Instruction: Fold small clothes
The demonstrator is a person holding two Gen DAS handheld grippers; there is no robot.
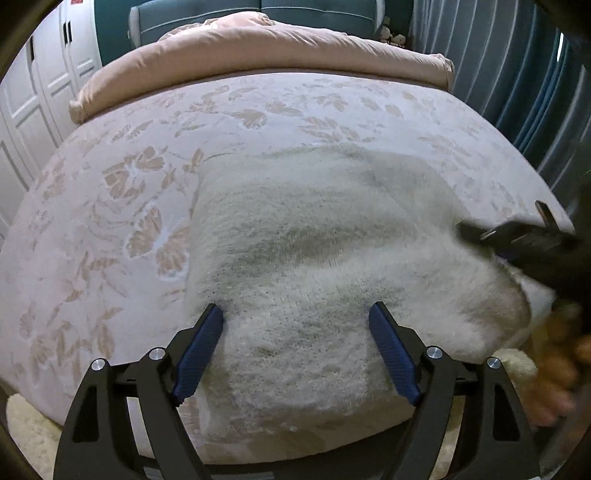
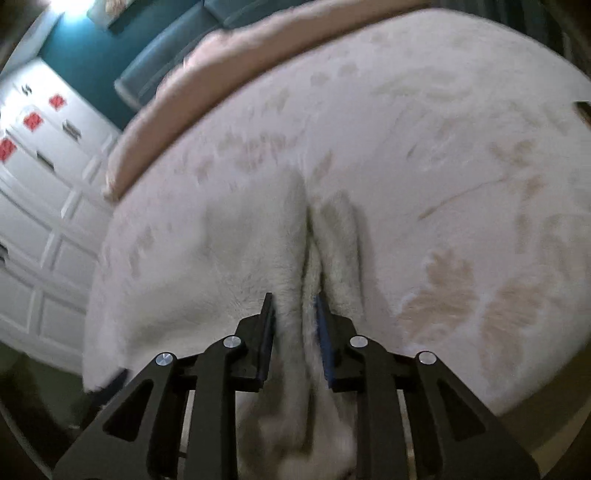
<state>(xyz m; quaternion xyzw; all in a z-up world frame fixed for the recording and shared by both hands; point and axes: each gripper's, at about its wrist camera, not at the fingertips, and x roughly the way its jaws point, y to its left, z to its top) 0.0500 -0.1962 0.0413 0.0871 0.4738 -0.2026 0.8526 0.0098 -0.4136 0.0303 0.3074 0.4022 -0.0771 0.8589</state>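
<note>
While gaping wide, straddles a hump of white fluffy garment (image 1: 314, 229) with the left gripper (image 1: 295, 308). Blue pads (image 1: 199, 354) on either side of that hump, the left one right at the garment's left edge; cannot tell whether either presses. Nothing clamped there. Beyond the fingertips, more of the garment, spread flat on the bed cover (image 1: 147, 184) and reaching away and to the right. Off to the right of these fingers, across the garment, a blurred dark shape at the cloth's far-right edge.

Nearly closed at the right gripper (image 2: 293, 298), with a narrow gap only. Pinches an upright fold of the same garment between the pads, cloth filling the gap and bunching back toward the camera. Ahead of the tips, two soft ridges with a dark crease between, running away over the cover. To the left of the fingers, a broad flap of garment draped down past the bed's near edge.

Farther out in the left view: leaf-patterned cover all around the garment, then a pink duvet (image 1: 258, 51) heaped along the far side, then a teal headboard (image 1: 221, 11). Far left, white wardrobe doors (image 1: 33, 110). Far right, blue-grey curtain (image 1: 498, 55). Below and left of the gripper, a strip of pale rug (image 1: 26, 417).
</note>
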